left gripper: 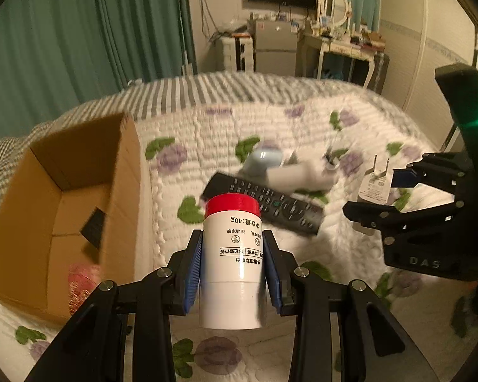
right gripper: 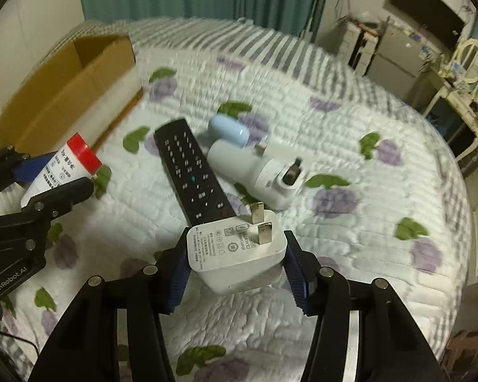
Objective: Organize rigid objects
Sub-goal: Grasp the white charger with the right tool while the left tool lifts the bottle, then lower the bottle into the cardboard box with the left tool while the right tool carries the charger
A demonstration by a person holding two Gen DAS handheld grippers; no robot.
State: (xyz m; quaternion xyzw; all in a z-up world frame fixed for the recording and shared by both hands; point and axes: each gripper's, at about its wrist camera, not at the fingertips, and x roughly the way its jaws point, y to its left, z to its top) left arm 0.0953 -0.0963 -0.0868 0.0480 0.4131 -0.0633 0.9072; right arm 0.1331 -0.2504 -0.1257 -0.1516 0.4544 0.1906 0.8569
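Observation:
My left gripper (left gripper: 232, 254) is shut on a white bottle with a red cap (left gripper: 232, 254), held above the quilted bed to the right of an open cardboard box (left gripper: 63, 210). My right gripper (right gripper: 235, 254) is shut on a white two-pin charger plug (right gripper: 235, 251), held above the bed. In the right wrist view the left gripper (right gripper: 57, 175) with the bottle (right gripper: 67, 168) is at the left, by the box (right gripper: 63, 95). In the left wrist view the right gripper (left gripper: 395, 191) with the charger (left gripper: 374, 187) is at the right.
On the quilt lie a black remote control (right gripper: 194, 172), a light-blue oval case (right gripper: 228, 130) and a larger white adapter (right gripper: 258, 172). The box holds a pink item (left gripper: 83, 277) and a dark item (left gripper: 94, 226). A curtain, fridge and dresser stand beyond the bed.

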